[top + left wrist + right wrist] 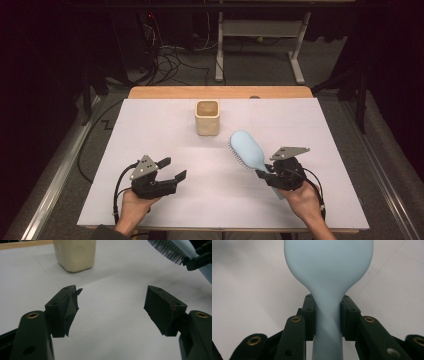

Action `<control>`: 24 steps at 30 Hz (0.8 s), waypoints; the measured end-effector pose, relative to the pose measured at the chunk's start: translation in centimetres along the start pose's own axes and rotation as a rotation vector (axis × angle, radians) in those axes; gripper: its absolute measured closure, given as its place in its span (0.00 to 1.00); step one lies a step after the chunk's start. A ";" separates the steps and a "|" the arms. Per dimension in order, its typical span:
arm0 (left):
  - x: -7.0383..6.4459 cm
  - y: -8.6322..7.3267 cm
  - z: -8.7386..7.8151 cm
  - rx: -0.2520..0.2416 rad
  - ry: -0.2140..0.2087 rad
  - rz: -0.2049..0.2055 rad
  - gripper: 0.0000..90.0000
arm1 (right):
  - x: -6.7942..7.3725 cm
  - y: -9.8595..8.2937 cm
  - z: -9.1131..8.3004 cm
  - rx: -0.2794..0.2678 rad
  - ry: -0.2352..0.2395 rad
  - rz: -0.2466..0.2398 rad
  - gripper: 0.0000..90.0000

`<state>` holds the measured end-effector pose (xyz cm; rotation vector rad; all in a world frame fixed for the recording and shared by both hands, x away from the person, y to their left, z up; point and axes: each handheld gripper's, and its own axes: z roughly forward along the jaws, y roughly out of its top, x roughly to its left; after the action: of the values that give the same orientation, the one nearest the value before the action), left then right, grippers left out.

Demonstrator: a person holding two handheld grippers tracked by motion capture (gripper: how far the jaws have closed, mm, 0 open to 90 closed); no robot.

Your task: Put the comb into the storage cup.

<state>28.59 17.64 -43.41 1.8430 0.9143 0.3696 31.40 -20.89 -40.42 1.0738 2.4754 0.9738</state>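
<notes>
High view: a white counter [165, 135] stands in a dark room, a cream cup [207, 117] on it. Right of the cup, the right gripper [265, 176] clamps a blue hairbrush [247, 149] by its neck. Left gripper [172, 170] gapes empty.

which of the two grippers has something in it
The right gripper: its jaws are shut on the light blue hairbrush at the neck of its handle. The left gripper stands open over bare white table, holding nothing.

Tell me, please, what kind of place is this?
Probably a lab or workshop set up for recording: a table covered with white sheet, loose cables on the floor behind it, and a dark curtained surround. A cup and hairbrush look like props.
</notes>
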 end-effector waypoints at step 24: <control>-2.6 1.8 4.0 0.035 -0.143 0.013 0.26 | 2.1 1.1 0.9 -0.015 0.042 -0.065 0.78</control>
<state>30.07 12.71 -43.27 1.8825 0.8155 0.2271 30.96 -18.35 -40.36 0.9711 2.5158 1.0042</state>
